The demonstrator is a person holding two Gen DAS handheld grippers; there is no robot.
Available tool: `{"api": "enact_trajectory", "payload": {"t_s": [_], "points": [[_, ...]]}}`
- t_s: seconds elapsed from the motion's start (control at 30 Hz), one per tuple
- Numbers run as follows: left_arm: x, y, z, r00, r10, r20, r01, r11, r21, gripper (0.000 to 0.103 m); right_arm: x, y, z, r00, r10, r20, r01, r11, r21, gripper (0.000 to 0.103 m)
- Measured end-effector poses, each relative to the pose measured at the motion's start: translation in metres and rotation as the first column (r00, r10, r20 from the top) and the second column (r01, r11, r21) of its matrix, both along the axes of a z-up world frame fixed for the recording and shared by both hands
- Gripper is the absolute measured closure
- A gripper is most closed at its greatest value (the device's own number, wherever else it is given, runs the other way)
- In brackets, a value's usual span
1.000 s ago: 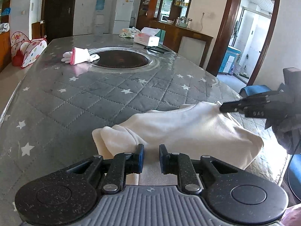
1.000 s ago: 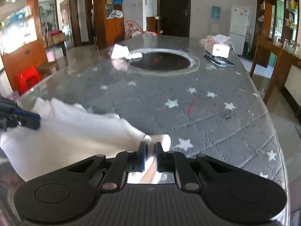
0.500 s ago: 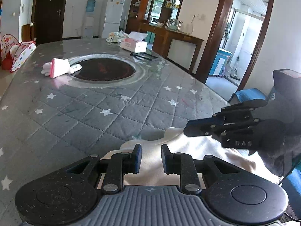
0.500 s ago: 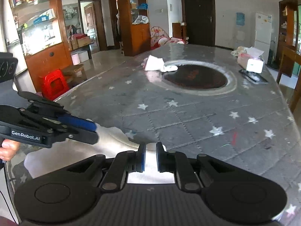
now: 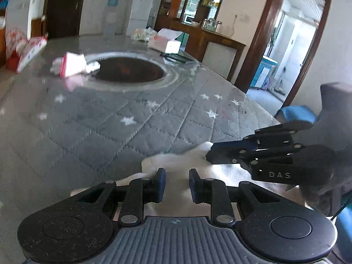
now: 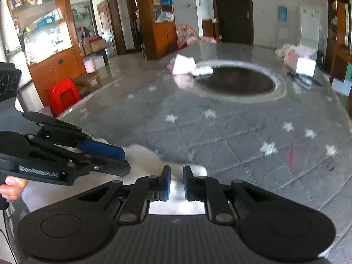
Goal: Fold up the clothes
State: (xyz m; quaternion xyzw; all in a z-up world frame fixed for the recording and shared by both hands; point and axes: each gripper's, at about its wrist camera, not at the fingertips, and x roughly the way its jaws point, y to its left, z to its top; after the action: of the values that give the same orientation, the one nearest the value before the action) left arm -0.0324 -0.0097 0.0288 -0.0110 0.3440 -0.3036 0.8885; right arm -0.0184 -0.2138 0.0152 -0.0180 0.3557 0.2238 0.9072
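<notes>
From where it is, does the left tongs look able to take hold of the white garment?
Probably yes: the left tongs sit open right over the white garment, nothing between; the right tongs work its far edge.

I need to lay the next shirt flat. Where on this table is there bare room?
The quilted star cover lies bare between the white garment at the near edge and the dark round inset, and along the right side in the right wrist view. Crowded: around both grippers, the folded pink cloth by the inset, and the tissue box beyond it.
</notes>
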Motion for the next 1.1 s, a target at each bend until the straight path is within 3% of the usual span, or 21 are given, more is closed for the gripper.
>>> {"api": "enact_trajectory", "payload": {"t_s": [0.27, 0.4, 0.63, 0.77, 0.93, 1.1], "points": [[-0.002, 0.013, 0.0, 1.0, 0.018, 0.004, -0.018, 0.998, -0.064, 0.072, -0.018, -0.005, 0.015, 0.999, 0.007, 0.044, -0.007, 1.0, 0.006, 0.086], [-0.007, 0.019, -0.003, 0.999, 0.04, 0.011, -0.04, 0.999, -0.028, 0.073, -0.027, -0.006, 0.012, 0.999, 0.019, 0.031, -0.019, 1.0, -0.01, 0.085], [0.001, 0.041, -0.012, 0.991, 0.119, -0.054, -0.124, 0.987, -0.1, 0.075, -0.023, -0.011, 0.002, 1.0, -0.025, 0.005, 0.024, 1.0, 0.009, 0.085], [-0.021, 0.046, 0.002, 0.995, 0.094, 0.043, -0.09, 0.992, -0.088, 0.074, -0.031, -0.012, 0.01, 0.999, -0.021, 0.033, 0.021, 1.0, 0.006, 0.084], [-0.023, 0.053, -0.011, 0.99, 0.137, 0.023, -0.136, 0.99, -0.019, 0.075, -0.039, -0.011, 0.009, 0.999, -0.004, 0.035, 0.004, 1.0, -0.004, 0.079], [-0.03, 0.05, -0.01, 0.991, 0.133, 0.031, -0.132, 0.991, -0.025, 0.074, -0.042, -0.01, 0.005, 1.0, -0.016, 0.024, 0.016, 1.0, -0.021, 0.079]]}}
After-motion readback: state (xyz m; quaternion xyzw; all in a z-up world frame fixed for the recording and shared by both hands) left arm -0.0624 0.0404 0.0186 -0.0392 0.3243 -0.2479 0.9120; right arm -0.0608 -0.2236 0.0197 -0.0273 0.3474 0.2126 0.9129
